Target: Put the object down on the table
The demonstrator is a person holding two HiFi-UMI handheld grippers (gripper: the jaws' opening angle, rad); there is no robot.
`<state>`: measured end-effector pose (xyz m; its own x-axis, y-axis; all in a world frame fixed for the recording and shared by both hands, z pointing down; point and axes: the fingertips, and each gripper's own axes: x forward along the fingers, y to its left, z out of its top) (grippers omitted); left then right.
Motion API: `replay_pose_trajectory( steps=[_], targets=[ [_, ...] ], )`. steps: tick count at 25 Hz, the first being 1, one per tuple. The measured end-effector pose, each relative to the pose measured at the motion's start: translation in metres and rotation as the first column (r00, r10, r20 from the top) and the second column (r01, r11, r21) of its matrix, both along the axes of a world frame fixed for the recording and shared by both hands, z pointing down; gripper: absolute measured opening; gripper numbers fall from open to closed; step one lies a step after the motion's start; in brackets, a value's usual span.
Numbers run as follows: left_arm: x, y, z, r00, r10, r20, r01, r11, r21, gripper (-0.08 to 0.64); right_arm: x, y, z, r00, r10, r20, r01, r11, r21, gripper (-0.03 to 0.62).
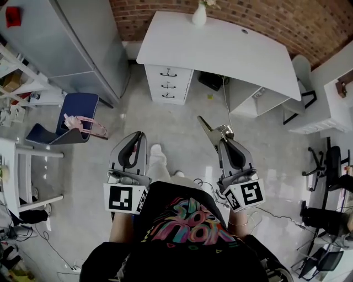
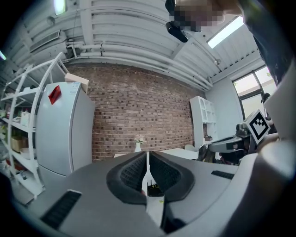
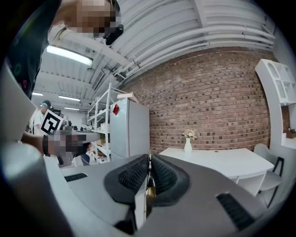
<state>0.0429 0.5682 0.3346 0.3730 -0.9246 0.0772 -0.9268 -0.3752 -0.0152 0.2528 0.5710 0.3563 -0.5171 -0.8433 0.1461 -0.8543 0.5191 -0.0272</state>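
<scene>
My right gripper (image 1: 222, 137) is held at waist height above the floor, shut on a thin flat metal object (image 1: 207, 128) whose grey blade sticks out past the fingertips toward the white table (image 1: 220, 52). In the right gripper view the object (image 3: 148, 184) shows edge-on with a brass-coloured part, pinched between the pads of the right gripper (image 3: 149, 159). My left gripper (image 1: 139, 135) hangs level with it on the left, jaws together and nothing between them; the left gripper view shows the same (image 2: 148, 159). The table lies ahead, a short way off.
A white vase (image 1: 199, 14) stands at the table's far edge, and a drawer unit (image 1: 167, 84) sits under its left end. A grey fridge (image 1: 83, 44) and a blue chair (image 1: 71, 118) are at the left, with white shelving (image 1: 22, 165) beside them. Black office chairs (image 1: 328, 165) are at the right.
</scene>
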Motion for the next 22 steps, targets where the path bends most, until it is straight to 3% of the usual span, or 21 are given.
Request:
replay_pose_trajectory(
  steps=[8, 15, 22],
  targets=[
    [-0.016, -0.057, 0.015, 1.0, 0.008, -0.021, -0.008, 0.999, -0.031, 0.037, -0.024, -0.061, 0.008, 1.0, -0.009, -0.001, 0.009, 1.0, -0.029, 0.035],
    [-0.047, -0.165, 0.008, 0.999, 0.047, -0.009, -0.047, 0.999, -0.002, 0.037, -0.062, -0.159, 0.002, 1.0, 0.005, 0.005, -0.005, 1.0, -0.007, 0.035],
    [-0.107, -0.277, -0.01, 0.999, 0.052, 0.008, -0.052, 0.998, 0.03, 0.037, -0.115, -0.267, -0.016, 1.0, 0.021, 0.009, -0.021, 0.999, 0.028, 0.035]
  ],
)
